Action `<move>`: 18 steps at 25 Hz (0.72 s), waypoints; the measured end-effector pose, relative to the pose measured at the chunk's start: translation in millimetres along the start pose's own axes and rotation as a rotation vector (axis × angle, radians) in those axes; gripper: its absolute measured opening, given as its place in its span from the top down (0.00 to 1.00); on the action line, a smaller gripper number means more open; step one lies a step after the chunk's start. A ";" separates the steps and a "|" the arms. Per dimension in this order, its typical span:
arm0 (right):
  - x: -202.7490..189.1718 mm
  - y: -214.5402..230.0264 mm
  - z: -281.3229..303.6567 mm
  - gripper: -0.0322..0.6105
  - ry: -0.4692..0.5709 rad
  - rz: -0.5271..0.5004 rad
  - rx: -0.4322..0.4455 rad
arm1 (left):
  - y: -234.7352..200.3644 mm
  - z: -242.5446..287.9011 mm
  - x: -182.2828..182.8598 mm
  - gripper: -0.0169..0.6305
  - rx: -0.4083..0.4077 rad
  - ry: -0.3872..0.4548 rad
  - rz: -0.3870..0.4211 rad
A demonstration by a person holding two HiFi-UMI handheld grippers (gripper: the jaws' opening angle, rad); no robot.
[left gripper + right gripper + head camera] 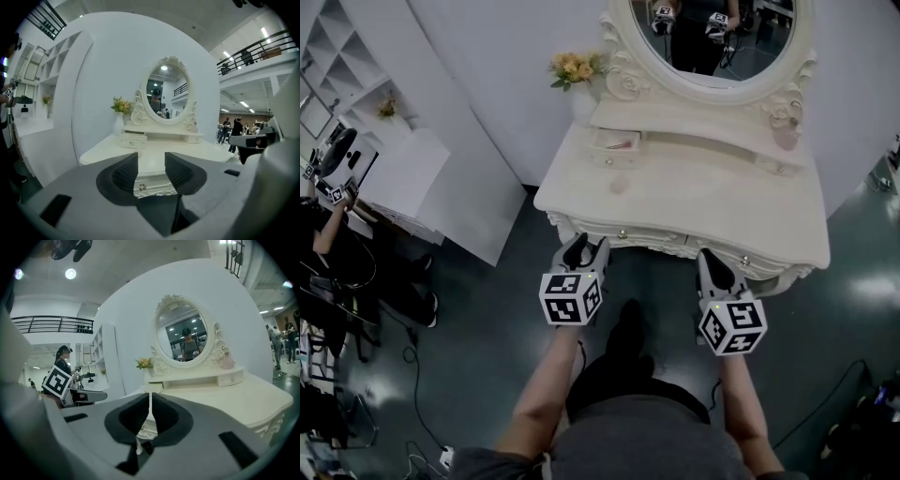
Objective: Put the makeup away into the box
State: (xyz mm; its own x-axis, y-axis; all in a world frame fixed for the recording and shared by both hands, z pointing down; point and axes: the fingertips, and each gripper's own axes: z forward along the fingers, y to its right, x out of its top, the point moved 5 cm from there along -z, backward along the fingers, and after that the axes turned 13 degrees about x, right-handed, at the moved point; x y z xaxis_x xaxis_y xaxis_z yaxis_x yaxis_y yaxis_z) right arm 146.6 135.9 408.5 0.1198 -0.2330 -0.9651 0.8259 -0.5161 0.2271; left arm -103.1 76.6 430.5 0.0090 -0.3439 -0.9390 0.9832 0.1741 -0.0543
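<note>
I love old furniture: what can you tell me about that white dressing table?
The dressing table is cream-white, seemingly painted wood, with carved trim and small knobs along its front. An oval mirror in a scrolled frame rises at the back above a low shelf. A small drawer unit stands on top at left, near yellow flowers.

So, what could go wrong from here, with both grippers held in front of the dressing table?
1. The small box stands far back, close to the flower vase; a long reach with the open, empty left gripper might tip the vase.
2. The right gripper is shut and empty; if it arrives like that, it may push any small item across the dressing table instead of gripping it.
</note>
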 end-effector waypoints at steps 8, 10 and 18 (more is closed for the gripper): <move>5.3 22.7 32.7 0.93 -0.015 0.008 -0.012 | -4.7 52.3 7.7 0.69 -0.004 -0.023 0.028; 7.6 30.5 42.2 0.93 -0.018 0.009 -0.020 | -6.3 67.1 9.8 0.69 -0.007 -0.031 0.032; 14.0 58.4 87.6 0.93 -0.051 0.033 -0.046 | -15.1 128.6 16.5 0.68 -0.025 -0.082 0.043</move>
State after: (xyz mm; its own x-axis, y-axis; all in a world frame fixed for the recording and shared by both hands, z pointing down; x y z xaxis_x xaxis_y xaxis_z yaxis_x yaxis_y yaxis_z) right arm 148.2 30.3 419.7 0.1205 -0.2917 -0.9489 0.8465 -0.4691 0.2517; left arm -94.4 -50.4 459.5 0.0669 -0.4094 -0.9099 0.9768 0.2129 -0.0239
